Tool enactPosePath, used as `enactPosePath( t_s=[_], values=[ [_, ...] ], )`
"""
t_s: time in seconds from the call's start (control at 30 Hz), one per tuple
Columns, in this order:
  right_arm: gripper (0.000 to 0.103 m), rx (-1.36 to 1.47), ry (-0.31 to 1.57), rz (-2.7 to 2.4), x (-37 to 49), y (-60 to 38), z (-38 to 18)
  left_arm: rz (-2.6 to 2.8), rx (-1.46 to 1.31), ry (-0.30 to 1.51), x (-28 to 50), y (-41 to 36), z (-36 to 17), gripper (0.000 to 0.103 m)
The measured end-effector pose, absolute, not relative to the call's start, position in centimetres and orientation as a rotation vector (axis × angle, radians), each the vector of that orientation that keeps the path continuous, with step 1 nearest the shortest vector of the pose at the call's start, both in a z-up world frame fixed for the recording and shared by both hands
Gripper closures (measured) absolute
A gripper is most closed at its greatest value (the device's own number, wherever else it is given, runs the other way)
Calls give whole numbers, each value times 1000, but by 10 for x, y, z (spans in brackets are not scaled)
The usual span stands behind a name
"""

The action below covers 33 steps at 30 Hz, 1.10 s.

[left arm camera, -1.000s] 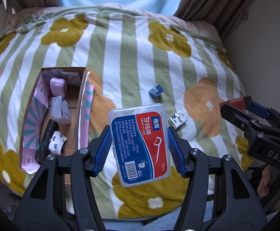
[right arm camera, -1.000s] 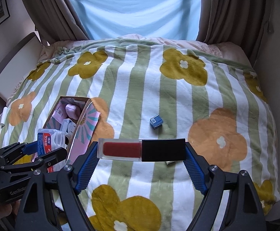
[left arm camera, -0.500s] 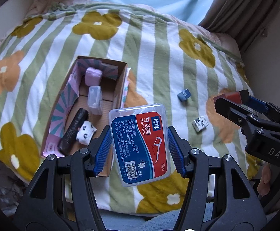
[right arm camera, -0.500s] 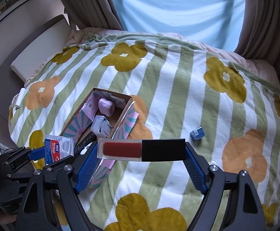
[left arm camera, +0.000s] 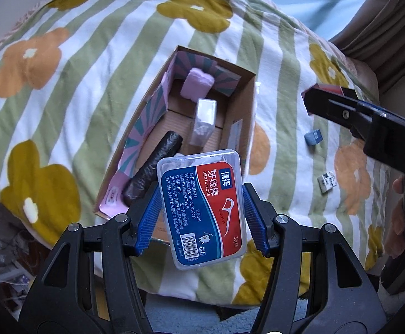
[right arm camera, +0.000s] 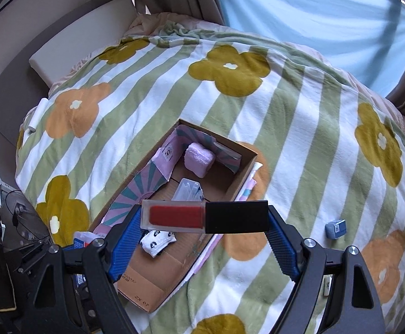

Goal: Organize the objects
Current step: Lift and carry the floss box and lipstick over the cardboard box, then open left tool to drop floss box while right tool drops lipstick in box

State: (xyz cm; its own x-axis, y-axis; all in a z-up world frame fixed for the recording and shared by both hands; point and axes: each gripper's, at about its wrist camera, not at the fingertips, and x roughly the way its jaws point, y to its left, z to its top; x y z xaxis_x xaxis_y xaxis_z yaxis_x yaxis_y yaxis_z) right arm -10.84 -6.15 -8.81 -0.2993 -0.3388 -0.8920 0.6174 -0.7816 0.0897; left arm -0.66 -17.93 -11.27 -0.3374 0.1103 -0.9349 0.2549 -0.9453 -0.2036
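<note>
My left gripper [left arm camera: 201, 211] is shut on a clear dental floss box [left arm camera: 201, 208] with a red and blue label, held above the near end of an open cardboard box [left arm camera: 238, 117]. My right gripper [right arm camera: 204, 231] is shut on a red lip gloss tube with a black cap [right arm camera: 205, 216], held crosswise above the same box [right arm camera: 247, 164]. The box holds a pink pad [left arm camera: 196, 86], a clear case [left arm camera: 203, 119], a black roll [left arm camera: 153, 167] and a panda-print item [right arm camera: 156, 240]. The right gripper also shows in the left wrist view [left arm camera: 369, 122].
The box lies on a green-striped flowered blanket [right arm camera: 299, 117] on a bed. A small blue cube [right arm camera: 335, 228] and a small panda-print packet [left arm camera: 327, 182] lie on the blanket to the right of the box. Curtains and a window are behind; the bed edge is near.
Both grippers have moved left, over the cardboard box, each still holding its object. The box now sits under and ahead of both grippers.
</note>
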Motion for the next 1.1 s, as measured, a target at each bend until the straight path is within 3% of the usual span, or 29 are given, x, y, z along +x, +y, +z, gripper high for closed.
enactPosePath(
  t_s=[0.5,1.0,1.03,1.1],
  values=[
    [22,1352,527,-1948,-158,-150,-175,-2380,1922,496,-28,-204,-193,49],
    [21,1353,544,-1828,-166,-171,-202,-2379,2007,479,-45,-205,-229,49],
    [20,1349,555,-1812,-164,-173,-203,-2375,2011,486,-45,-205,-229,49],
    [4,1304,575,-1808,-161,-174,-202,-2358,2018,498,-46,-204,-230,42]
  ],
)
